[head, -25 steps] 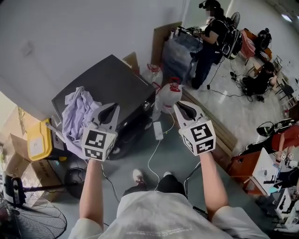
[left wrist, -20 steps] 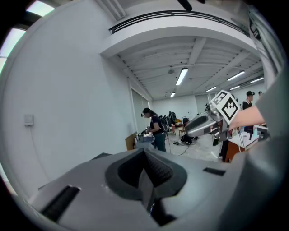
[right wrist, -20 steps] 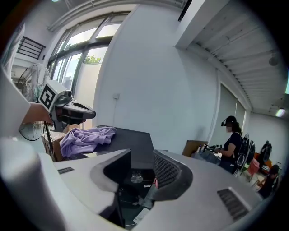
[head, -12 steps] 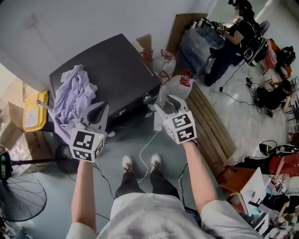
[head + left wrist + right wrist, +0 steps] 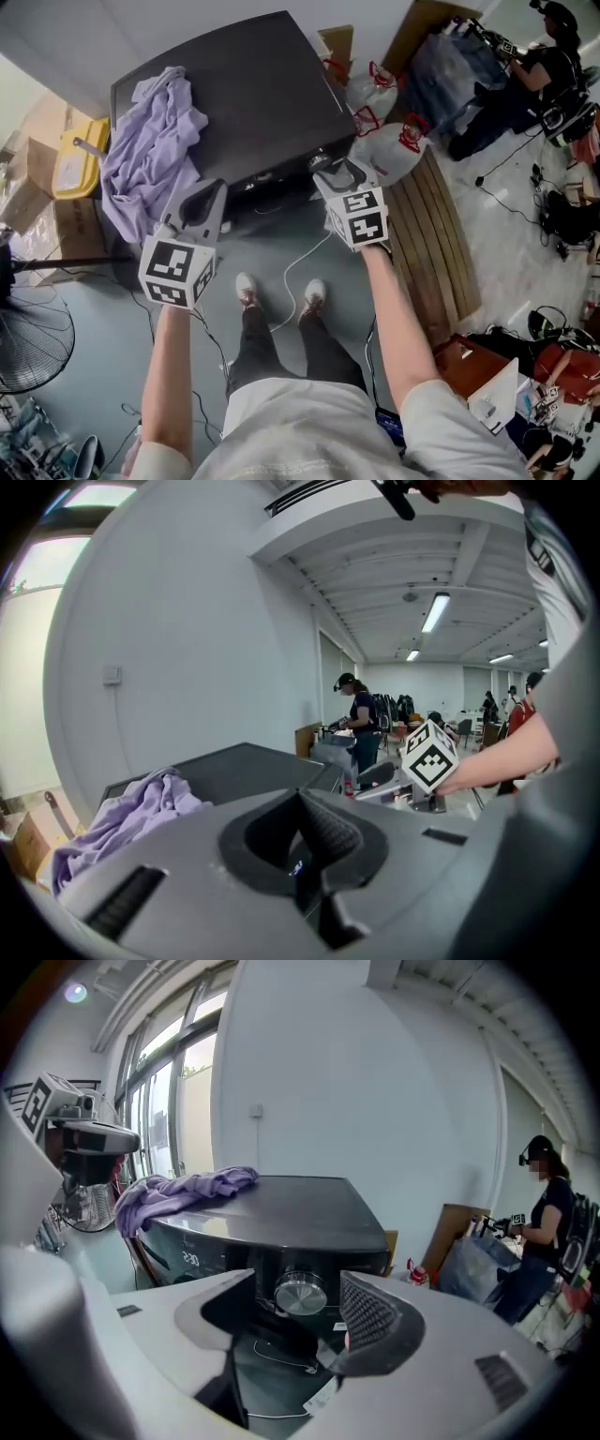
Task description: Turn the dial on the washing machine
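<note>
The dark grey washing machine (image 5: 253, 94) stands ahead of me, with a purple cloth (image 5: 150, 141) heaped on the left of its lid. Its silver dial (image 5: 301, 1294) sits at the right end of the front panel. My right gripper (image 5: 330, 171) hovers just in front of that corner. Its jaws are opening and frame the dial without touching it in the right gripper view (image 5: 298, 1283). My left gripper (image 5: 208, 192) is held before the machine's left front, below the cloth, and is shut on nothing (image 5: 302, 799).
White bags with red handles (image 5: 394, 150) and a wooden pallet (image 5: 441, 234) lie right of the machine. A yellow box (image 5: 75, 155) and a fan (image 5: 28, 337) stand at the left. A white cable (image 5: 300, 272) runs across the floor by my feet. A person (image 5: 553, 47) stands far right.
Both grippers have come closer to the machine's front. The right gripper moved to the dial corner and its jaws went from shut to wide apart. The left gripper stayed shut.
</note>
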Tool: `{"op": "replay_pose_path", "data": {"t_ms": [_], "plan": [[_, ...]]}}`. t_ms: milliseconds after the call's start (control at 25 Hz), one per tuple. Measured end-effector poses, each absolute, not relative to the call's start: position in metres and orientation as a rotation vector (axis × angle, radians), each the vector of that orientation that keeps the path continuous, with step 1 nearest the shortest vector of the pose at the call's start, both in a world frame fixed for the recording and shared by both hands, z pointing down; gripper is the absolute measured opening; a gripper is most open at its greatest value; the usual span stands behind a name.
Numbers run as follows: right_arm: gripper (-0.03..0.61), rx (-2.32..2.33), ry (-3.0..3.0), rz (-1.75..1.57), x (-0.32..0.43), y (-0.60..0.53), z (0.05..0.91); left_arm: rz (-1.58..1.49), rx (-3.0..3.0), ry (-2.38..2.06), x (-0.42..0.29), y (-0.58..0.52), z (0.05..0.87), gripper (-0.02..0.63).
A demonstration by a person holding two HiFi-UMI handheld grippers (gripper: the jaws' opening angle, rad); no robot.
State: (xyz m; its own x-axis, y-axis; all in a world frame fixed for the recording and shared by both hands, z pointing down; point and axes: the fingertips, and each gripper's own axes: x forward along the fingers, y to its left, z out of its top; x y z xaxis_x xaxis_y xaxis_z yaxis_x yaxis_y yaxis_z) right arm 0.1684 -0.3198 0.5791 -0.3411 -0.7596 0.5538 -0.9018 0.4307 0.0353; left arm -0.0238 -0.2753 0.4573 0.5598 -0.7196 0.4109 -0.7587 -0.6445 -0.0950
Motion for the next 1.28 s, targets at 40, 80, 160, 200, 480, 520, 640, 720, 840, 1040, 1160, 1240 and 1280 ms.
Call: {"op": "replay_pose_path", "data": {"t_ms": [40, 80, 160, 200, 480, 520, 640, 720, 840, 1040, 1160, 1240, 1280], "plan": [[0.276, 1.4, -2.186, 0.376, 0.167, -0.324, 0.589, 0.649, 2.679, -1.285, -0.025, -0.274, 0.463, 0.014], [0.276, 1.399, -2.178, 0.371, 0.165, -0.328, 0.598, 0.655, 2.668, -1.289, -0.026, -0.274, 0.468, 0.014], [0.279, 1.394, -2.158, 0.364, 0.163, -0.337, 0.617, 0.672, 2.651, -1.295, -0.028, -0.273, 0.479, 0.014], [0.281, 1.395, -2.149, 0.362, 0.163, -0.341, 0.625, 0.679, 2.644, -1.297, -0.028, -0.272, 0.483, 0.014], [0.287, 1.383, -2.143, 0.394, 0.16, -0.35, 0.65, 0.694, 2.597, -1.312, -0.031, -0.267, 0.507, 0.014], [0.287, 1.387, -2.146, 0.393, 0.16, -0.35, 0.65, 0.696, 2.593, -1.314, -0.031, -0.267, 0.508, 0.014], [0.287, 1.39, -2.156, 0.38, 0.161, -0.351, 0.647, 0.696, 2.586, -1.319, -0.031, -0.266, 0.511, 0.014], [0.284, 1.398, -2.175, 0.403, 0.16, -0.352, 0.644, 0.699, 2.584, -1.322, -0.032, -0.265, 0.512, 0.014], [0.279, 1.419, -2.211, 0.512, 0.161, -0.354, 0.642, 0.701, 2.577, -1.331, -0.034, -0.265, 0.514, 0.014], [0.278, 1.419, -2.229, 0.593, 0.162, -0.354, 0.642, 0.697, 2.571, -1.338, -0.033, -0.263, 0.516, 0.014], [0.276, 1.432, -2.244, 0.665, 0.163, -0.354, 0.641, 0.696, 2.571, -1.334, -0.032, -0.262, 0.515, 0.014], [0.276, 1.43, -2.266, 0.735, 0.164, -0.355, 0.642, 0.692, 2.571, -1.331, -0.032, -0.261, 0.514, 0.014], [0.276, 1.424, -2.277, 0.771, 0.164, -0.355, 0.642, 0.69, 2.572, -1.33, -0.032, -0.262, 0.514, 0.014]]}}
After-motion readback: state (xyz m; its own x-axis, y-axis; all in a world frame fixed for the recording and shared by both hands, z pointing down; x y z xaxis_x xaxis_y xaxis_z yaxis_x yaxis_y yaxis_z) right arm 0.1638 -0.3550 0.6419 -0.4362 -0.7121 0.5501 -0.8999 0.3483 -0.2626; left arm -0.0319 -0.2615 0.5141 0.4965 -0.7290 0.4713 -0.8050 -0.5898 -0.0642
